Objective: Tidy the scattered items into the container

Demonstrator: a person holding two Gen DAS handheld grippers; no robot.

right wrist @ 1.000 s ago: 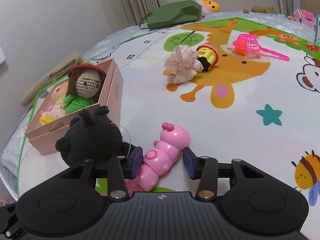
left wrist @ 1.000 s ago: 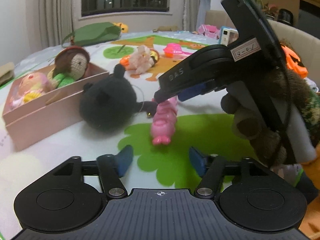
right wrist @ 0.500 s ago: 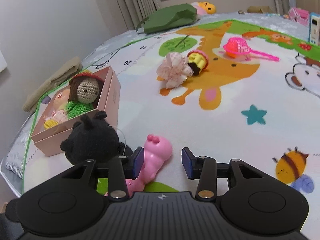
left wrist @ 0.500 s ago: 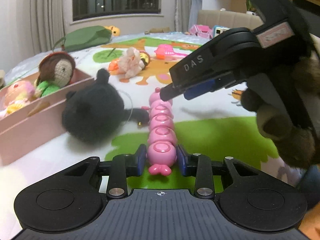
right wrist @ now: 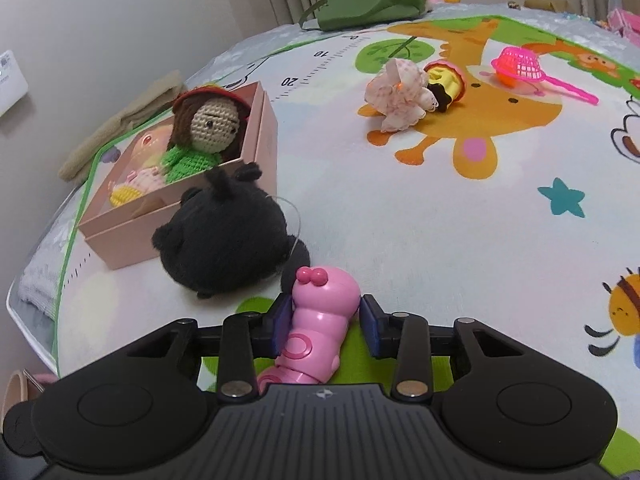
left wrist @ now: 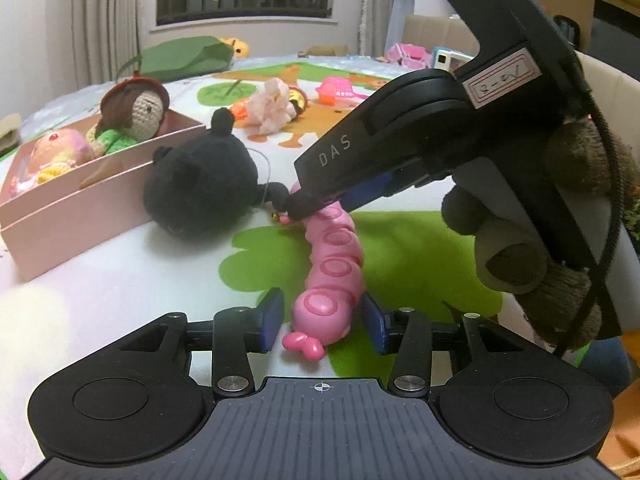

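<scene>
A pink plastic caterpillar [left wrist: 336,268] lies on the play mat, tail toward the left wrist camera. My left gripper [left wrist: 323,322] straddles its tail; the jaws are opening and a thin gap shows at each pad. My right gripper [right wrist: 325,320] is at the head [right wrist: 324,292], its jaws closing with both pads touching the head's sides. The left wrist view shows that right gripper [left wrist: 320,204] coming down from the upper right, held by a gloved hand [left wrist: 520,248]. The pink box [right wrist: 120,244] on the left holds a crochet doll [right wrist: 204,128].
A black plush [right wrist: 228,240] rests against the box's near wall, close to the caterpillar's head. Farther across the mat lie a frilly doll [right wrist: 400,96], a pink net scoop [right wrist: 524,66] and a green bag [right wrist: 368,4]. The mat's edge runs behind the box on the left.
My left gripper came forward, shut on the caterpillar's tail, then loosened. My right gripper slid off the body and now has its pads on the head. The caterpillar has swung straighter.
</scene>
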